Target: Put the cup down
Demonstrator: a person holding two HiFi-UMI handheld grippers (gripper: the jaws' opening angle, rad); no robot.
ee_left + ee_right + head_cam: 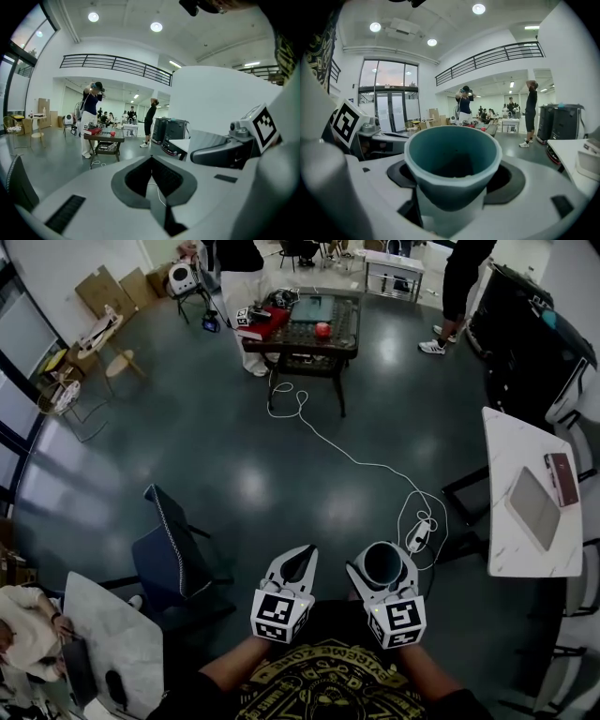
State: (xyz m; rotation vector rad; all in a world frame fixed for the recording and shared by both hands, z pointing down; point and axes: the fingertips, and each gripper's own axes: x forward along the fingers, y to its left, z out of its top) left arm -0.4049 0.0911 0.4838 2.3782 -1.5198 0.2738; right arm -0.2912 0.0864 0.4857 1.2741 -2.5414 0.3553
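A teal cup (382,563) with a pale lower body sits upright between the jaws of my right gripper (383,570), which is shut on it. Held above the dark floor in front of the person's chest, the cup (452,157) fills the middle of the right gripper view, mouth open and inside empty. The right gripper (454,190) clasps its pale lower part. My left gripper (301,560) hangs beside it at the same height, shut with nothing in it. Its dark-padded tips meet in the left gripper view (151,161).
A white table (506,451) stands at the right with a grey tablet (532,507) and a dark red case (562,479). A white cable (375,465) runs over the floor to a dark low table (342,334). A blue chair (173,554) and another white table (117,629) are at the left. People stand at the back.
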